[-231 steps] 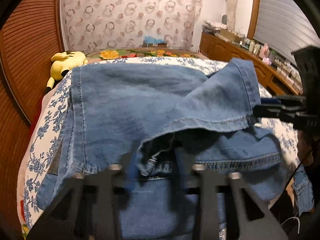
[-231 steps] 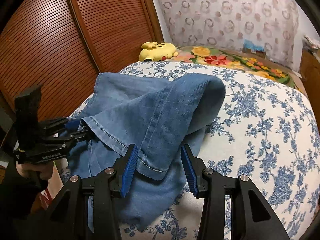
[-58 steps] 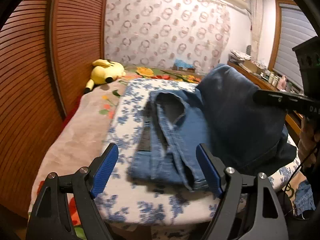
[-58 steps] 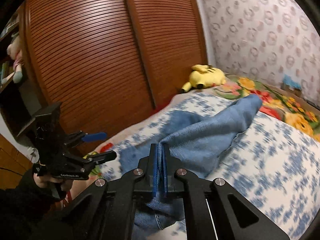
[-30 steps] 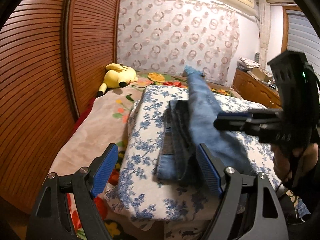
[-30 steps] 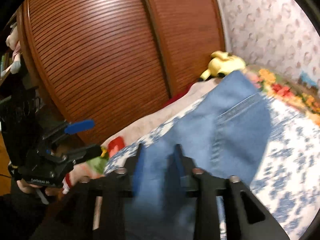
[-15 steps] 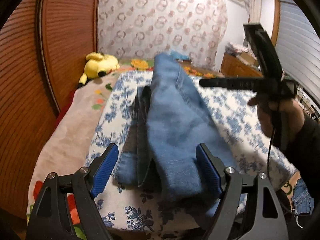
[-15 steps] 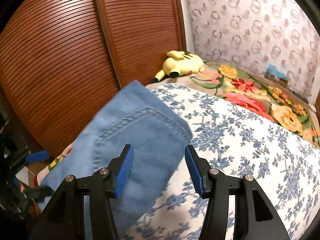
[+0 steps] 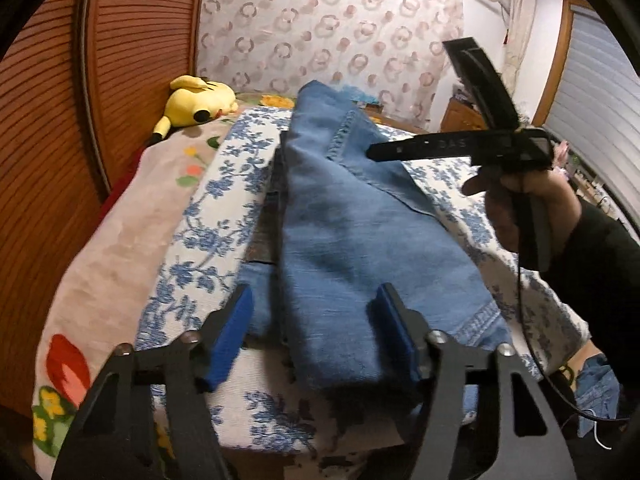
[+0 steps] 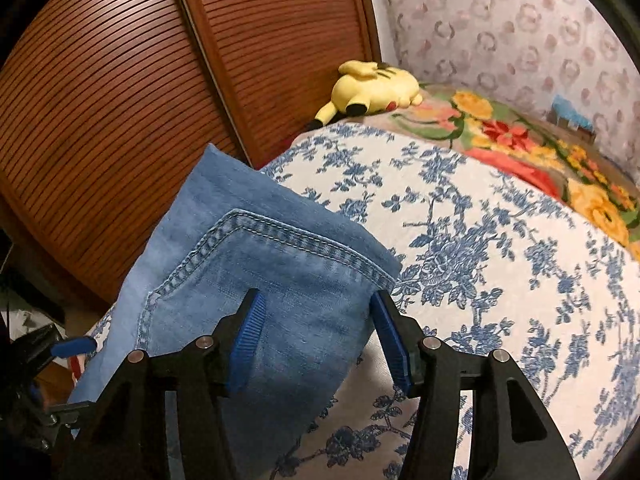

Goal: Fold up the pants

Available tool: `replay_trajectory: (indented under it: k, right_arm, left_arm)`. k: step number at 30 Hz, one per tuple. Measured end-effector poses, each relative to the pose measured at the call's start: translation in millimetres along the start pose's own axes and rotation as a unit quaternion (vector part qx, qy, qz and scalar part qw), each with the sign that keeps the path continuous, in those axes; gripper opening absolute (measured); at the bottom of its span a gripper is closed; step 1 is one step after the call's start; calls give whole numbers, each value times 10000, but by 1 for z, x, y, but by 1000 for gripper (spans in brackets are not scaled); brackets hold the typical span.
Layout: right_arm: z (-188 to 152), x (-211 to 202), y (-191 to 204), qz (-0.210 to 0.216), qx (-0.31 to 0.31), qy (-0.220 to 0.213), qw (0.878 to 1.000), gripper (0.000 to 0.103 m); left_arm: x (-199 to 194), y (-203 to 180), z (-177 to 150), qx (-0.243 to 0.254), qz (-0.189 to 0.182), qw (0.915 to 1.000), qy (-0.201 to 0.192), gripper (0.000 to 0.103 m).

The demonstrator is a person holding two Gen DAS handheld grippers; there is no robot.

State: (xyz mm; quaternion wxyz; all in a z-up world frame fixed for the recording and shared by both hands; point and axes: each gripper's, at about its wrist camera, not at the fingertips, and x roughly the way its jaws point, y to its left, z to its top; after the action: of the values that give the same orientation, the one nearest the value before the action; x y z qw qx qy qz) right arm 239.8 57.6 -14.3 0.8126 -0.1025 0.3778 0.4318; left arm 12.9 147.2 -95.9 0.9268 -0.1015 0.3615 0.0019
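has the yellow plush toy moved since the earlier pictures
No. The yellow plush toy lies at the same spot on the floral blanket, beside the slatted wooden door.

- Folded denim pants (image 9: 352, 240): mid blue, paler stitched seams, a darker grey-brown band along their left side.
- Cotton bed cover (image 10: 500, 280): white ground, blue flower-and-leaf print.
- Fleece blanket (image 10: 520, 136) at the bed's far edge: beige, with red, yellow and green flowers.
- Plush toy (image 10: 376, 88): yellow, black-tipped ears, a red cheek spot.
- Slatted wooden doors (image 10: 120, 100): reddish brown.
- Curtain (image 9: 340, 32): pale, with pink-brown ring motifs.
- Both grippers' frames black, finger pads (image 10: 248, 340) blue.
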Motion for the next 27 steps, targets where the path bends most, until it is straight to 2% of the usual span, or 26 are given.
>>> replay_trajectory:
  k: [2,12,13,14,17,18,20,22,27]
  right_arm:
    - [1,3,-2,22,46,19,10000,64]
    - [-1,21,-26,479,415,152,9979,68]
    - [-2,22,-27,517,432,156,9976,67]
    - [-2,20,-26,553,444,147,9974,64]
    - [-2,20,-26,617,398,120,9972,55]
    - [-1,18,-27,621,364,96,9974,52]
    - [1,13,-25,633,324,-5,9975,39]
    - [4,6,-22,656,227,-146,9975,33]
    - [11,1,-13,515,104,-455,9976,28]
  left_arm:
    - [1,-2,-1,-41,-87,10000,9,51]
    - [7,-1,-1,-207,-140,9997,41,51]
    - [6,-2,-2,-208,-169,9996,15,46]
    - [5,-3,-3,-188,-221,9996,-20,30]
    - [1,-6,-4,-119,-263,9995,-131,14]
    - [0,-5,-3,-139,-300,9993,-153,13]
    - [-1,-3,-1,-192,-361,9990,-192,10]
    - [-4,0,2,-190,-366,9988,-266,9]
    - [-10,12,16,-224,-224,9985,-438,9]
